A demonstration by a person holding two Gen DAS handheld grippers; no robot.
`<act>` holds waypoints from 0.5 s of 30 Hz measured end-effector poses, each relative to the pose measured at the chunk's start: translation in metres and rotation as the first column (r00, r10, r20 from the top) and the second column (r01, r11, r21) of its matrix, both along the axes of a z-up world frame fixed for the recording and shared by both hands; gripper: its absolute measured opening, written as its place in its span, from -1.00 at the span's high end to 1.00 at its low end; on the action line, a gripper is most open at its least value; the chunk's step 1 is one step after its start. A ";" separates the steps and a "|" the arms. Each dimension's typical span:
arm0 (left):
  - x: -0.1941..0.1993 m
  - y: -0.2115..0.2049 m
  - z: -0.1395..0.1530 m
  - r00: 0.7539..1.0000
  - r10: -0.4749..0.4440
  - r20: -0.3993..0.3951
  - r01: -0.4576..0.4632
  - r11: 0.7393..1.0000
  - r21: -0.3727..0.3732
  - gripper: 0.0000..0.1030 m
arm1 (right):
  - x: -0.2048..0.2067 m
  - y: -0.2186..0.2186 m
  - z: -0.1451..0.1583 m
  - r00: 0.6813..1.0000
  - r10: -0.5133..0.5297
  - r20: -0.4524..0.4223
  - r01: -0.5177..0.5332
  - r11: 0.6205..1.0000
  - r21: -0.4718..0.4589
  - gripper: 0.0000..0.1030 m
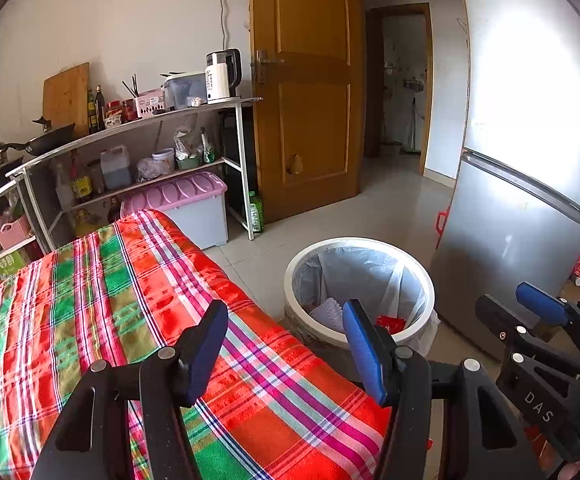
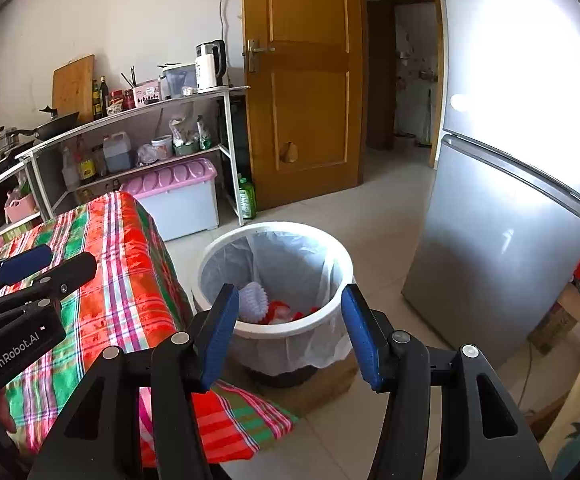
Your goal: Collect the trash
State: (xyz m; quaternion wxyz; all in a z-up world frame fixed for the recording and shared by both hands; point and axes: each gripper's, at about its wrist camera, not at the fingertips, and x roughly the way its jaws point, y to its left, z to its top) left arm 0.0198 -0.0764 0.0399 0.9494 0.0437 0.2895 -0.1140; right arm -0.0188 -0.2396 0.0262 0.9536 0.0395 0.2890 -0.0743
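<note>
A white trash bin (image 1: 417, 276) lined with a clear bag stands on the floor beside the table; it also shows in the right wrist view (image 2: 329, 248). Inside lie a white foam net (image 2: 252, 296) and red wrappers (image 2: 278, 308); the foam net (image 1: 327, 312) and a red wrapper (image 1: 389, 324) also show in the left wrist view. My left gripper (image 1: 286, 354) is open and empty above the table's near corner. My right gripper (image 2: 288, 338) is open and empty, hovering just in front of the bin. Each gripper shows in the other's view: the right one (image 1: 529, 308), the left one (image 2: 50, 264).
A table with a red and green plaid cloth (image 1: 130, 300) is at the left. A silver fridge (image 1: 521, 216) stands right of the bin. A kitchen shelf (image 1: 138, 120) with a kettle, bottles and a pink-lidded box (image 1: 186, 196) is behind, next to a wooden door (image 1: 309, 92).
</note>
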 end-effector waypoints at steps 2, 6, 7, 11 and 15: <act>-0.002 -0.001 -0.001 1.000 0.003 -0.002 -0.003 1.000 0.000 -0.15 | -0.001 0.001 0.001 1.000 -0.007 0.005 0.007 1.000 -0.011 -0.05; -0.002 -0.003 -0.005 1.000 -0.007 -0.011 0.007 1.000 -0.007 -0.15 | 0.000 0.001 0.001 1.000 -0.017 0.003 0.017 1.000 -0.010 -0.05; -0.001 -0.004 -0.006 1.000 0.000 -0.015 0.000 1.000 -0.004 -0.15 | 0.001 0.000 0.000 1.000 -0.016 0.001 0.016 1.000 -0.007 -0.05; 0.002 -0.007 -0.012 0.999 0.001 -0.036 -0.001 1.000 0.006 -0.15 | 0.002 -0.001 -0.003 1.000 -0.019 -0.009 0.019 1.000 0.003 -0.05; 0.004 -0.007 -0.015 0.999 -0.003 -0.044 0.003 1.000 0.001 -0.15 | 0.003 -0.001 -0.004 1.000 -0.020 -0.009 0.020 1.000 0.001 -0.05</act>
